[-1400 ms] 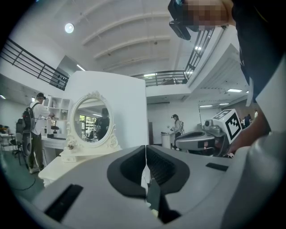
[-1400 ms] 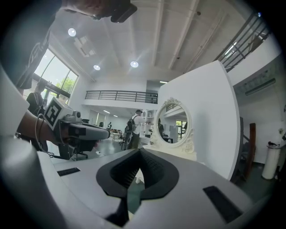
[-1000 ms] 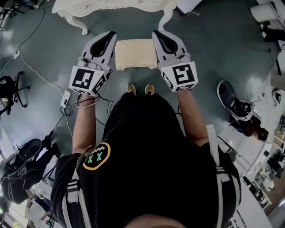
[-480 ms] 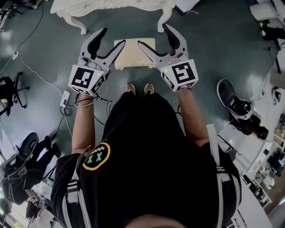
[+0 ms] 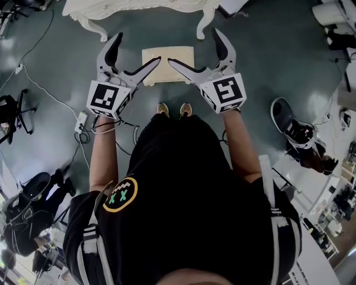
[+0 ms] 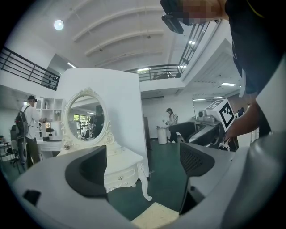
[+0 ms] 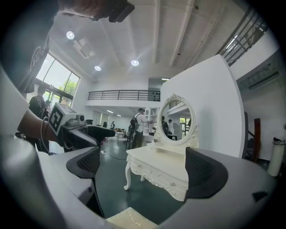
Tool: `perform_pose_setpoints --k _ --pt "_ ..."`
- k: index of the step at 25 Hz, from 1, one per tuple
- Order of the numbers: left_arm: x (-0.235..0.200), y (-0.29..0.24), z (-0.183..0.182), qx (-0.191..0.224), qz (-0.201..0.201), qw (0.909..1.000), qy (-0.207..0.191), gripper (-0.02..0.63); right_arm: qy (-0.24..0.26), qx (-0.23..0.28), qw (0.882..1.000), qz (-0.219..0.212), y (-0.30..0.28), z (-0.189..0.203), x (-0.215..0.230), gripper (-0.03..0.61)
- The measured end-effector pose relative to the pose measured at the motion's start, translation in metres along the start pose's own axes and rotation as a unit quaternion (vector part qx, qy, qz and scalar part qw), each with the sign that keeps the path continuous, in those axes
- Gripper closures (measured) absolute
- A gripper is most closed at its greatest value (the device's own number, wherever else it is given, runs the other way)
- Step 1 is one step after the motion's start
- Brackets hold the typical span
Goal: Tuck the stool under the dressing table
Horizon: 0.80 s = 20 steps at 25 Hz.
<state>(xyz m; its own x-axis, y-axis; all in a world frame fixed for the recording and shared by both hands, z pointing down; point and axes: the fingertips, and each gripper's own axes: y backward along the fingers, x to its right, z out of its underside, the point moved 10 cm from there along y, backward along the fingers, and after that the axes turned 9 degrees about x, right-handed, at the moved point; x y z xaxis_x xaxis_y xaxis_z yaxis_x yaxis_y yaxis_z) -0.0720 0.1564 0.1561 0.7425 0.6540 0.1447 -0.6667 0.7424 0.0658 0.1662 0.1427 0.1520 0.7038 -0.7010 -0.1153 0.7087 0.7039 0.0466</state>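
Both jaw pairs had just opened, leaving the left hand-held gripper (image 5: pixel 138 49) and right hand-held gripper (image 5: pixel 193 47) empty, seemingly readied for the stool (image 5: pixel 166 73) (not yet under the table (image 5: pixel 139 6)).

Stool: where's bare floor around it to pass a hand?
Bare floor lies between the stool and the dressing table, and on both sides past the table legs. Crowded: the near side, by the person's shoes; cables farther left.
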Motion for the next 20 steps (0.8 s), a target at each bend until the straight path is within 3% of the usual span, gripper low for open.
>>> perform_pose_setpoints --k 13,20 --pt "0.005 0.004 0.023 -0.029 -0.012 0.9994 0.016 0.112 -0.006 -0.031 1.0 0.0 0.005 0.022 0.001 -0.018" --pt "0.013 0.005 0.074 -0.055 -0.018 0.9979 0.029 0.112 -0.016 -0.06 0.998 0.003 0.011 0.077 0.007 -0.018"
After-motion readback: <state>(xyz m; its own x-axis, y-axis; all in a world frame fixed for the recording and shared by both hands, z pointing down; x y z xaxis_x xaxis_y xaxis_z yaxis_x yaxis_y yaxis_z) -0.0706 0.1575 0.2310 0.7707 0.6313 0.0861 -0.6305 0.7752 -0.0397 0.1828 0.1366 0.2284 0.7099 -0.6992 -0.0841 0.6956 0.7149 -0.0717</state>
